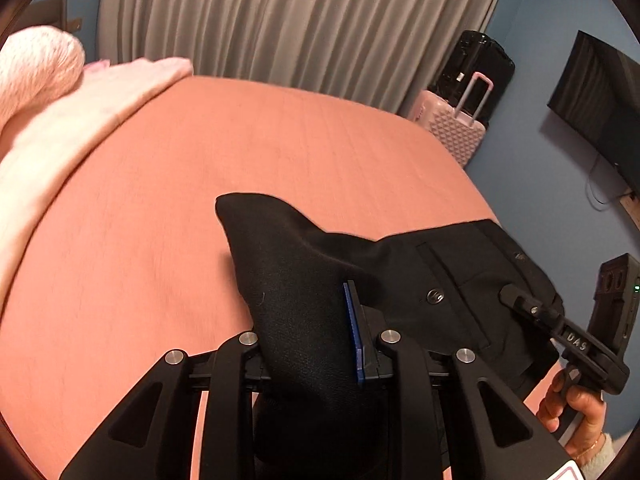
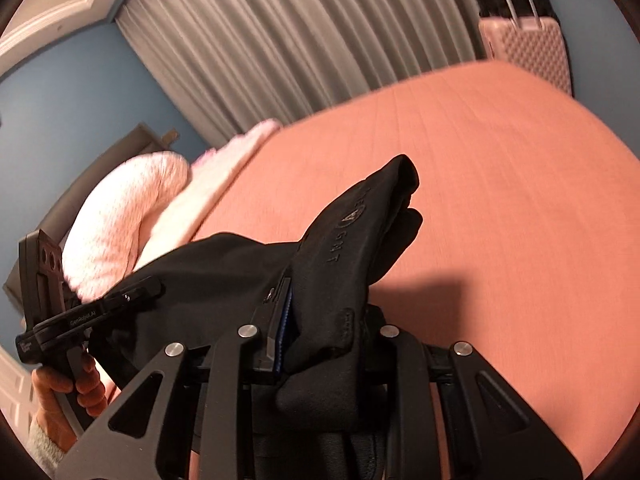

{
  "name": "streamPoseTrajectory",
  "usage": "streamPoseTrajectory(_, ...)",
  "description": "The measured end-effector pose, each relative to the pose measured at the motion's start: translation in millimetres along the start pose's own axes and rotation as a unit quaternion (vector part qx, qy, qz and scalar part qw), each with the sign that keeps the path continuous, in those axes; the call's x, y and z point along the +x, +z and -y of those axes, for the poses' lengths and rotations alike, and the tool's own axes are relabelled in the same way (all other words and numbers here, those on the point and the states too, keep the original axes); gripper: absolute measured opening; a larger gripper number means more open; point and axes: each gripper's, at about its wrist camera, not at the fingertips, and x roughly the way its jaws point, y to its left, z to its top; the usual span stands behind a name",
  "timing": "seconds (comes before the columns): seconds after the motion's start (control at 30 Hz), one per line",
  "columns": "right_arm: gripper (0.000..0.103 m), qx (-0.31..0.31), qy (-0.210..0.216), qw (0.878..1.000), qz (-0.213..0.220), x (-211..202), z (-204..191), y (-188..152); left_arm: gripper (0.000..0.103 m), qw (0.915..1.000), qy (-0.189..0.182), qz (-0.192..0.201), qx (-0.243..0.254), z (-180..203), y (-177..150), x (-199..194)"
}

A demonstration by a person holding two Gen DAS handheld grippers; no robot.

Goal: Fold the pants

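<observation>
Both tongs are clamped on the black pants (image 1: 400, 276), which hang between them just above the bed (image 1: 240, 152). The left tongs (image 1: 320, 332) pinch a bunched end of cloth that pokes up past the fingers; its blue pad (image 1: 354, 332) presses flat against the fabric. The right tongs (image 2: 320, 320) grip the waistband end, where raised lettering shows on the band, and a thick wad of cloth bulges out ahead of them.

From the left camera, the back pocket and its button (image 1: 435, 296) face up, and the span between the two grips looks fairly taut. The right hand (image 1: 576, 404) is curled around its handle at the bed's edge.

As I read it, the step is carrying the pants over the bed to lay them down for a fold. Done well, both grips stay level and pulled gently apart so the cloth lands flat, not in a heap. Lower the sagging middle first, then each end, and only then let go. The bunched wads could leave creases, so smoothing will likely be needed afterwards. A pink blanket (image 1: 60, 120) lies well apart at the head of the bed.
</observation>
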Motion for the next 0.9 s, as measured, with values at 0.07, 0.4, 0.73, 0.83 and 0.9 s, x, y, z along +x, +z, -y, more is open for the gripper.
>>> streamPoseTrajectory(0.07,0.037,-0.001,-0.047,0.998,-0.029,42.4,15.4,7.4,0.030,0.9996,0.022,-0.010,-0.015,-17.3,17.1,39.9)
streamPoseTrajectory(0.4,0.041,-0.102,-0.124,0.987,-0.029,39.3,6.2,-18.5,0.040,0.9713,0.229,-0.006,0.066,-36.7,-13.4,55.7)
streamPoseTrajectory(0.73,0.039,-0.111,-0.083,0.979,-0.148,134.4,-10.8,-36.6,0.067,0.9589,0.226,-0.099,0.141,-2.4,-53.0,127.6)
streamPoseTrajectory(0.83,0.040,-0.108,-0.080,0.985,-0.112,107.5,-23.0,-28.5,0.067,0.9593,0.226,-0.102,0.135,-3.5,-49.9,121.2)
streamPoseTrajectory(0.9,0.040,-0.120,-0.097,0.982,-0.107,100.8,-27.7,-29.5,0.067,0.9575,0.234,-0.102,0.134,-1.1,-47.3,122.0)
